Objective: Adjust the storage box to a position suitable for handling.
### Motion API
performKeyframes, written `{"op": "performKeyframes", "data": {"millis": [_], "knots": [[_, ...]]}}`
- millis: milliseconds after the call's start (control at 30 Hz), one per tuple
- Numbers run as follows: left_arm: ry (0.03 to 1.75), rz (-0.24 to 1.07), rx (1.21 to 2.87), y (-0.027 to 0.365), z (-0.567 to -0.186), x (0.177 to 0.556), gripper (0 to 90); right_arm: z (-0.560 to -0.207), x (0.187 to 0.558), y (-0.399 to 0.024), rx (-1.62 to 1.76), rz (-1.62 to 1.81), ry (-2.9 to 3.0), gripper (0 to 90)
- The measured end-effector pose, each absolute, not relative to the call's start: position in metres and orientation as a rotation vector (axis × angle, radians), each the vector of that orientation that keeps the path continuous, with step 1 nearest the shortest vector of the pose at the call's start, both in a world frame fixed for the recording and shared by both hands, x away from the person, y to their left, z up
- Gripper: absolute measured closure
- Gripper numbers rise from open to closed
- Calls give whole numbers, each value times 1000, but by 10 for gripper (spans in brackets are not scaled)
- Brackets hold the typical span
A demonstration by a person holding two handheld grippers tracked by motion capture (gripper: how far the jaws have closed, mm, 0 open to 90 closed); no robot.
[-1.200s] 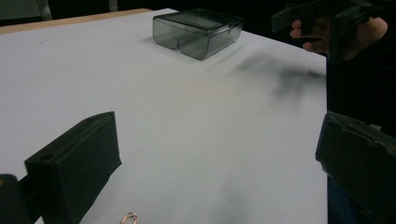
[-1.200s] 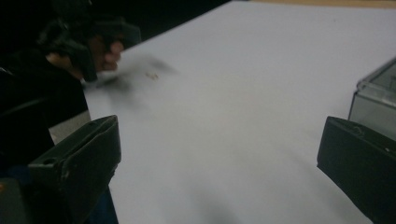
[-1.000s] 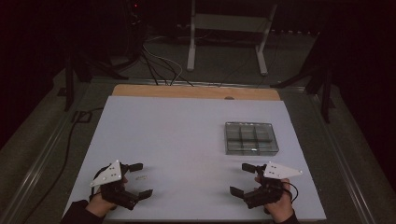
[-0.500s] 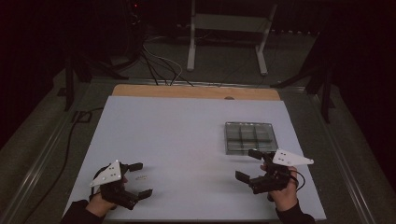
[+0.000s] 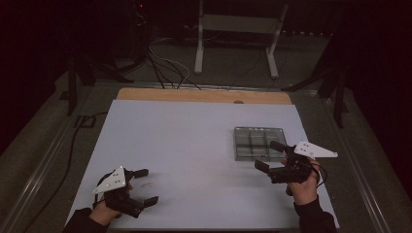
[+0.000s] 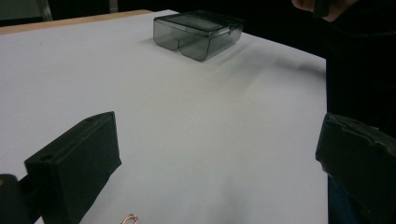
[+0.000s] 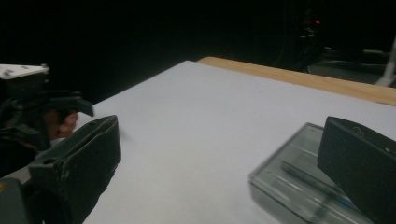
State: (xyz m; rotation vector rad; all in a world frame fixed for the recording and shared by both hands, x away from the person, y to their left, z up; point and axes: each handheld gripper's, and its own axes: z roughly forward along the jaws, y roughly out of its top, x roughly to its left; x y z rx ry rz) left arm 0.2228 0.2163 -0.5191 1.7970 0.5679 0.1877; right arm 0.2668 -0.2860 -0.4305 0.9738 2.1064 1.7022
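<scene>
High view: the right tool (image 5: 270, 156) has moved up the desk (image 5: 194, 141) from its place near the front edge a second ago. It now sits just at the front right corner of the clear compartment box (image 5: 258, 143), which lies at about 3 o'clock on the white sheet. Its jaws are spread and pinch nothing. The left tool (image 5: 145, 187) has stayed at about 7 o'clock, jaws spread too, with a small paper clip (image 5: 145, 184) lying between them.

Left gripper view: both black jaws stand wide apart over bare desk. The clip (image 6: 129, 219) shows at the bottom edge, just beside the left-hand jaw, and the box (image 6: 198, 33) sits well apart toward 12 o'clock, lid down.

Right gripper view: the box (image 7: 308, 191) lies low at 4 o'clock, partly behind the right-hand jaw and blurred, which suggests the hand is in motion. The other tool (image 7: 32, 107) shows at 9 o'clock.

Judging by this approach, the right hand is going for the box, probably to open or steady it, while the clip waits to be picked up.
</scene>
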Motion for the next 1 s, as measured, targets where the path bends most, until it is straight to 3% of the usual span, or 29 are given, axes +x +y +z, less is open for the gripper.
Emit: {"op": "performKeyframes", "data": {"millis": [800,1000], "knots": [[578,187,1793,217,-519,224,8,-442,318,-338,1224,1427,1968,2],[576,187,1797,217,-519,224,8,-453,327,-349,1290,1349,1909,215]]}}
